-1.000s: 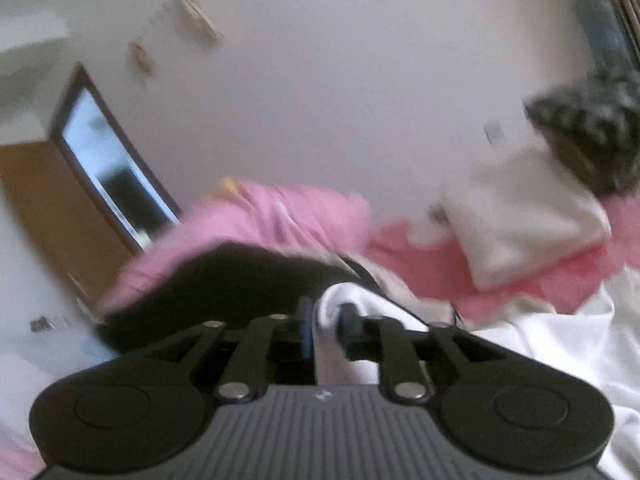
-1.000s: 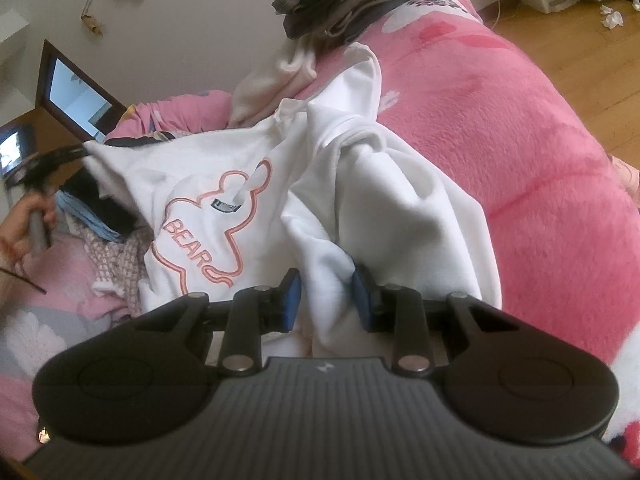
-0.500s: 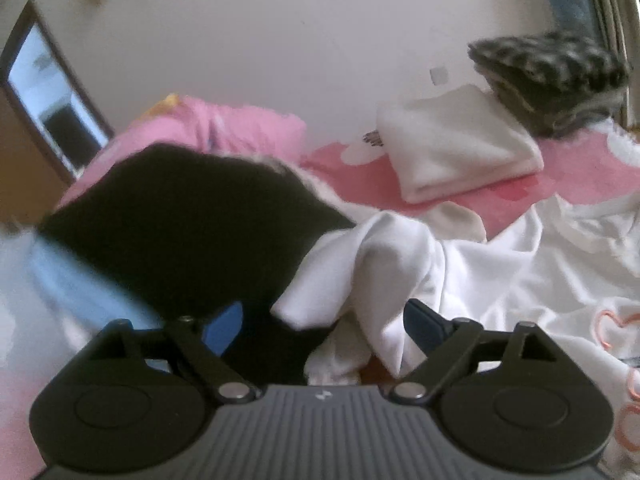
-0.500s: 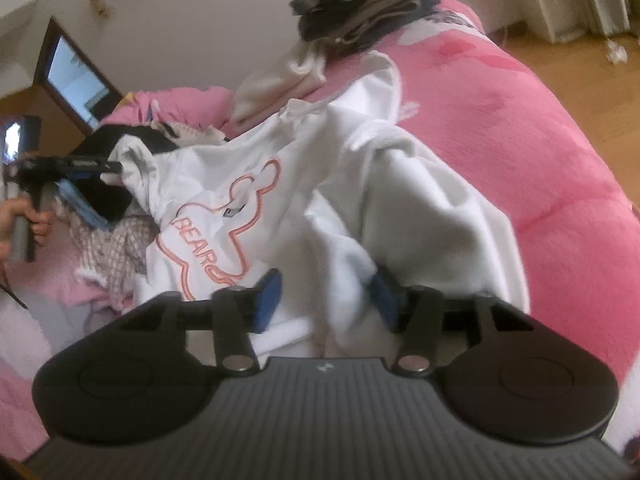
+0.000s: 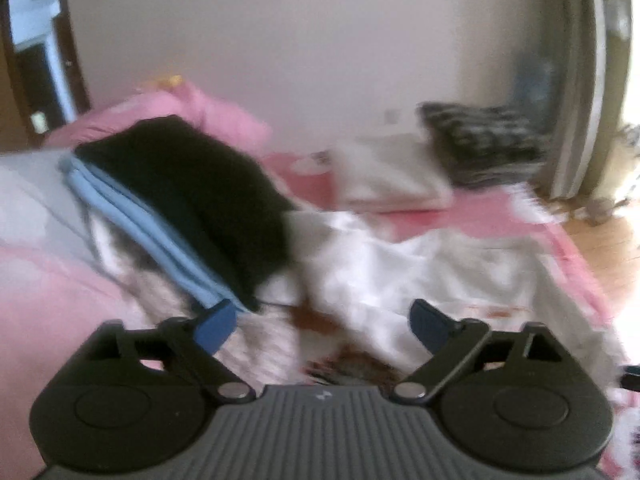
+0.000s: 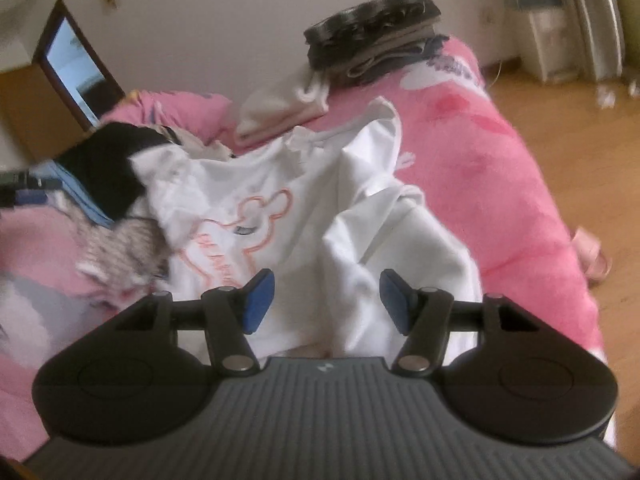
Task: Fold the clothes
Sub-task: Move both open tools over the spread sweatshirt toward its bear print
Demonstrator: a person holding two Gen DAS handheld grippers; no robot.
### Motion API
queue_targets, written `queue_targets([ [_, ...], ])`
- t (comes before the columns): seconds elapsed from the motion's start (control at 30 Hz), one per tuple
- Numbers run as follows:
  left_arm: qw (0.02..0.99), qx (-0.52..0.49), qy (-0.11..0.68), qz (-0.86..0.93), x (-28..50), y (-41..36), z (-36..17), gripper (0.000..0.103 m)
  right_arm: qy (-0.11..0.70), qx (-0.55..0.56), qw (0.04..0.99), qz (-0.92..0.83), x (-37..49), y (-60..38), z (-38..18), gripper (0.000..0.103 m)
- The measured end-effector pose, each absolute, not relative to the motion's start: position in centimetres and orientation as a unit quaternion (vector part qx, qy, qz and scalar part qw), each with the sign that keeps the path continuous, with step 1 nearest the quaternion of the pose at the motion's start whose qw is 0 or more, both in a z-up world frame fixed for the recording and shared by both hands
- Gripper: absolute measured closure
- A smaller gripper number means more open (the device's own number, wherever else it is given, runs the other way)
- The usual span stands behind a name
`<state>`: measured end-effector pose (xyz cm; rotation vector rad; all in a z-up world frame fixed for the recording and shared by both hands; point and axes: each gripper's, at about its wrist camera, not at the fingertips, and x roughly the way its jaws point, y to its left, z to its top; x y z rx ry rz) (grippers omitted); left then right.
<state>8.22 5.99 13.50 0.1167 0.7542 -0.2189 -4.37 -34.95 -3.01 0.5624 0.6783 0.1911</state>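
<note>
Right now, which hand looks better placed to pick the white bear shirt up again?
Probably the right gripper: the white shirt lies bunched right below its open pads. The left gripper, also open, hangs over the shirt's edge beside the black garment.

A pink blanket [image 6: 492, 168] is covering the bed. A framed mirror [image 6: 76, 68] is leaning at ten o'clock, wooden floor [image 6: 580, 148] is showing at three o'clock.

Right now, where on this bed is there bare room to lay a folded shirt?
The pink cover lies bare between the white shirt and the bed's floor-side edge, below the dark stack. Crowded: the far side, where a black garment and patterned clothes pile against the shirt.
</note>
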Motion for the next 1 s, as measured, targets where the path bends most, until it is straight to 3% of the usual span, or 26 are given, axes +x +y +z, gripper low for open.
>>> queue_targets([
  [0.2,0.907,-0.003,0.375,-0.189,3.8,0.5,5.0,0.005,0.325,0.265,0.901,0.115,-5.6,-33.2,-2.5,0.045],
  [0.57,0.935,0.051,0.283,-0.206,7.9,-11.8,-4.7,0.000,0.357,0.206,0.904,0.117,-6.8,-31.8,-2.1,0.045],
  [0.67,0.919,0.131,0.339,-0.152,9.4,-14.5,-8.9,0.000,0.360,0.205,0.903,0.111,-6.8,-32.1,-2.6,0.045],
  [0.77,0.935,0.165,0.279,-0.146,7.5,-14.9,-9.9,0.000,0.368,0.231,0.894,0.108,-6.6,-32.5,-3.6,0.045],
  [1.0,0.937,0.162,0.267,-0.154,7.0,-14.3,-10.2,0.000,0.377,0.251,0.883,0.121,-5.5,-32.0,-5.7,0.045],
])
